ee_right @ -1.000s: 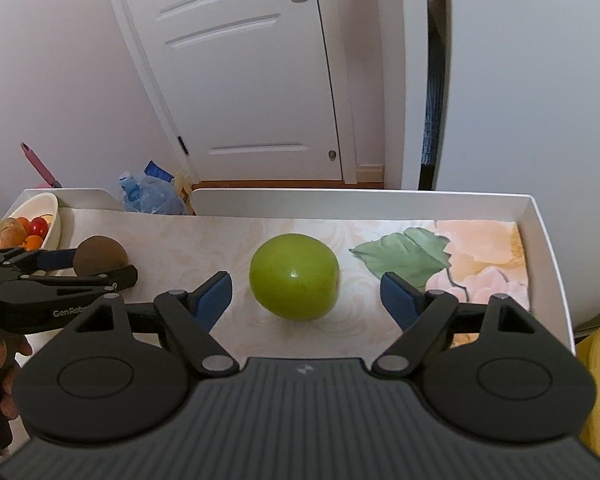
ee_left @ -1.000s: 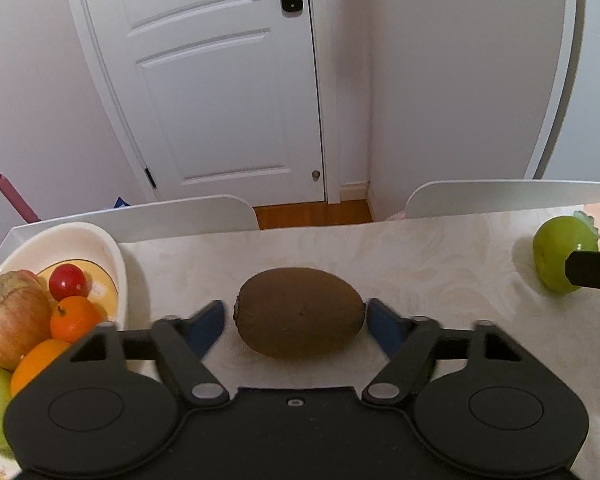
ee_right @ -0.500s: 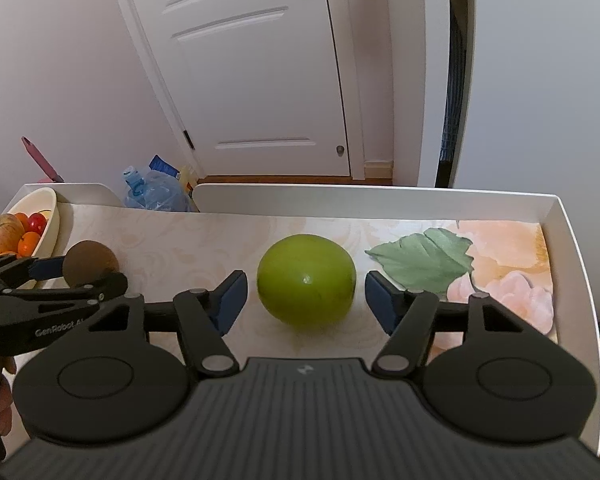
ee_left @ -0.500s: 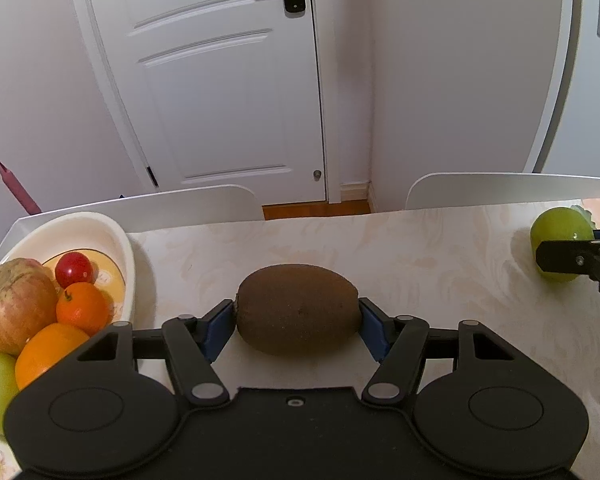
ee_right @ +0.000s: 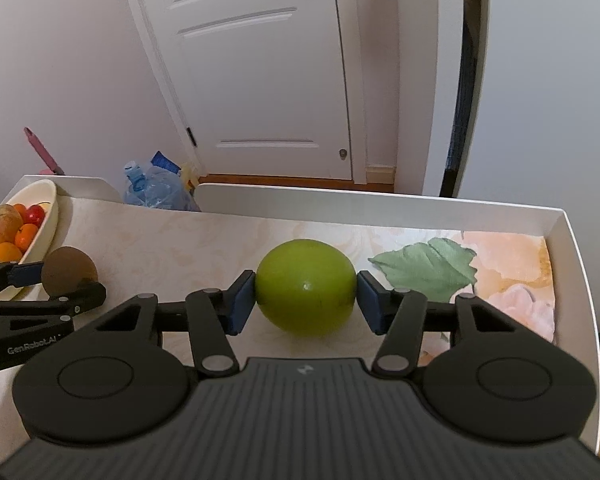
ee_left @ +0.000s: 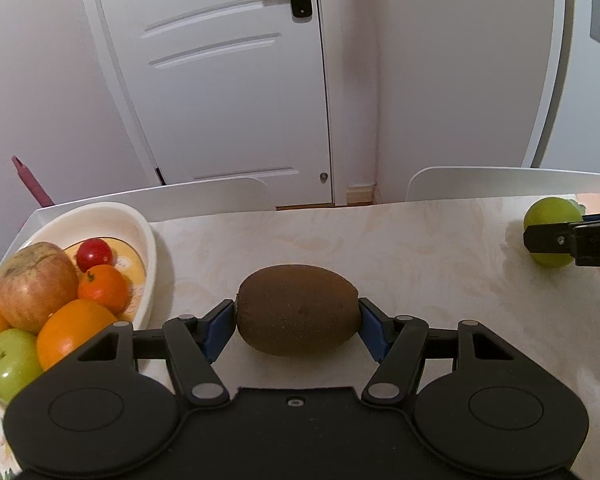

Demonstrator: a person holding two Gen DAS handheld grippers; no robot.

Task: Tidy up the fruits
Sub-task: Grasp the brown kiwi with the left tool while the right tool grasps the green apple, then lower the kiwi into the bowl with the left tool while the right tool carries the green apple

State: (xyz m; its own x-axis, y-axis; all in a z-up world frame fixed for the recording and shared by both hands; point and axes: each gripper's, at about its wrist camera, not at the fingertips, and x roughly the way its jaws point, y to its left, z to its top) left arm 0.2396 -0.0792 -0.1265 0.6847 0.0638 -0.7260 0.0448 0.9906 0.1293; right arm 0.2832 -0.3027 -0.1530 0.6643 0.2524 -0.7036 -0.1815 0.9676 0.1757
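Observation:
A brown kiwi (ee_left: pixel 297 310) lies on the pale marbled table (ee_left: pixel 380 240), and my left gripper (ee_left: pixel 297 320) is shut on it, a blue pad against each end. Far to the right a round green apple (ee_right: pixel 306 286) rests on the same table. My right gripper (ee_right: pixel 306 300) is closing its jaws around the apple, and both blue pads touch its sides. The left wrist view shows that apple (ee_left: pixel 550 210) behind a black finger (ee_left: pixel 552 238). The kiwi (ee_right: pixel 69 270) also shows at the left of the right wrist view.
A cream oval bowl (ee_left: pixel 140 224) at the table's left end holds a reddish apple (ee_left: pixel 36 284), a tomato (ee_left: pixel 94 254), oranges (ee_left: pixel 102 288) and a green apple (ee_left: pixel 12 360). A raised white rim (ee_right: pixel 380 204) edges the table. A plastic bottle (ee_right: pixel 156 192) stands on the floor beyond.
The right jaws have narrowed from wide apart until the pads meet the green apple. The left pads, apart from the kiwi a second ago, now press on its ends.

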